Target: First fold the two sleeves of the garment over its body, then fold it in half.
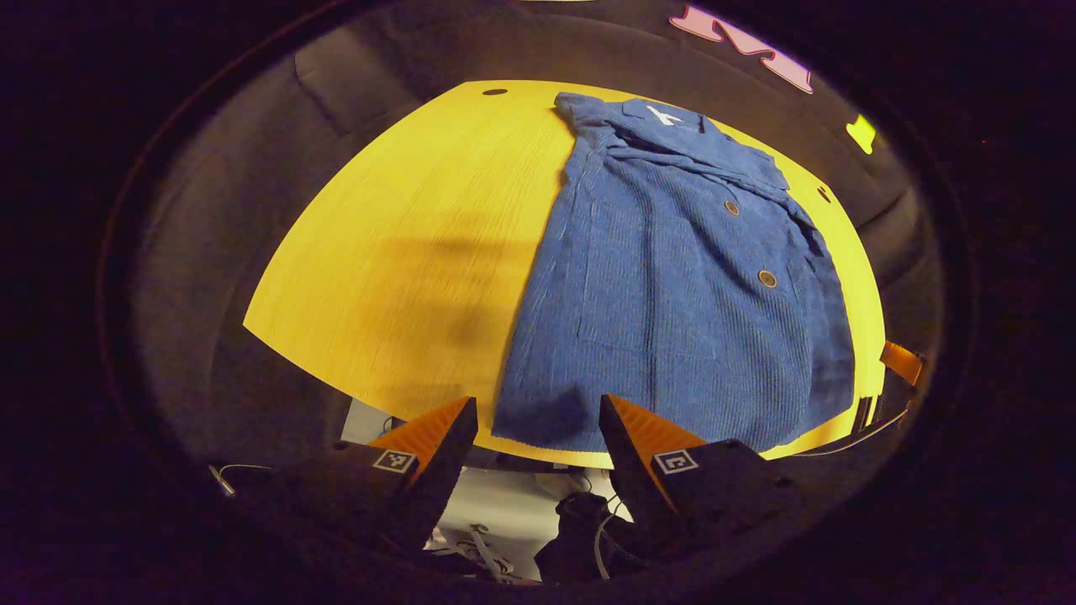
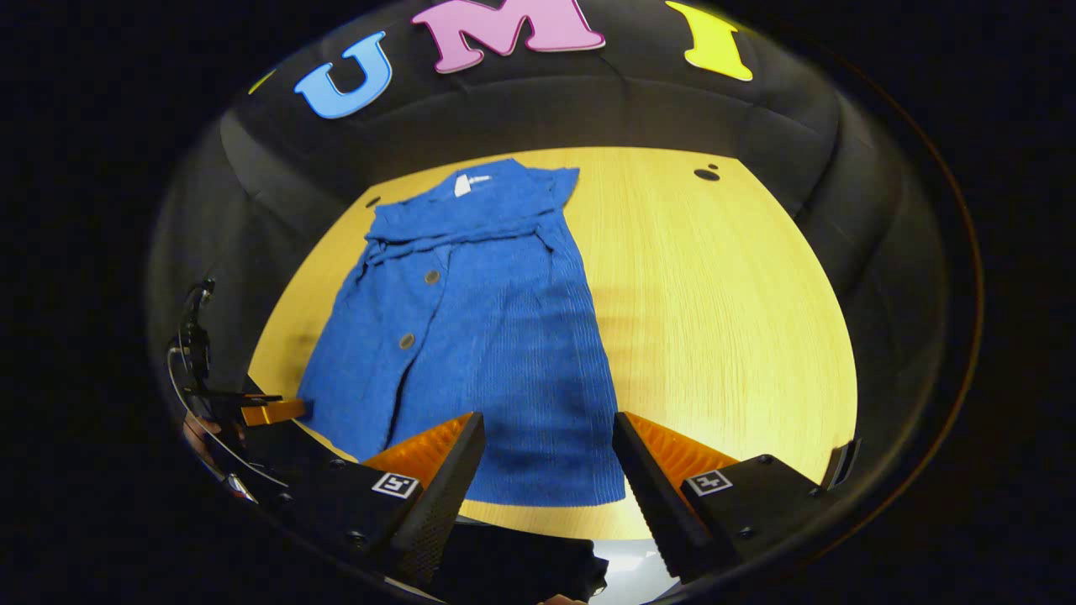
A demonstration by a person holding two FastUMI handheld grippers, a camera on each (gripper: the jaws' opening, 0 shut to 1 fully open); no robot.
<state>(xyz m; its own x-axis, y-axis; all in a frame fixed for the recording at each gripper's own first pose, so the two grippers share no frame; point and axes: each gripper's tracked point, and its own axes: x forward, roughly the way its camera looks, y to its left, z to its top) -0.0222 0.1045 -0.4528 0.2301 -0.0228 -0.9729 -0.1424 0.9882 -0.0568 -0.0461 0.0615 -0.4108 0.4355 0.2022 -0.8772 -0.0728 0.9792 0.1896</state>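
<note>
Both grippers are held with jaws spread wide, nothing gripped between them. Left gripper [image 1: 538, 420] is seen at the bottom of the left gripper view, poised above the near hem of the garment [image 1: 672, 294]; contact with the cloth cannot be confirmed. Right gripper [image 2: 546, 433] is positioned likewise in the right gripper view, fingers straddling the near right corner of the hem, apparently just above it.

Garment is a blue corduroy shirt laid flat, front up, on a yellow wood-grain table [image 1: 403, 252]. Collar is pointed away toward the booth wall, hem lies close to the near table edge. Sleeves are seen folded across the upper body below the collar, forming a bunched band [image 2: 462, 235]. Two buttons [image 1: 767, 278] are visible down the placket. A white tag [image 1: 664, 115] is seen at the collar.

In the left gripper view the shirt is placed on the right half of the tabletop, bare wood to its left. In the right gripper view the other gripper [image 2: 269, 412] is seen at lower left, just beside the shirt's left hem corner. Small dark holes [image 2: 706, 174] are noted near the table's far edge.
</note>
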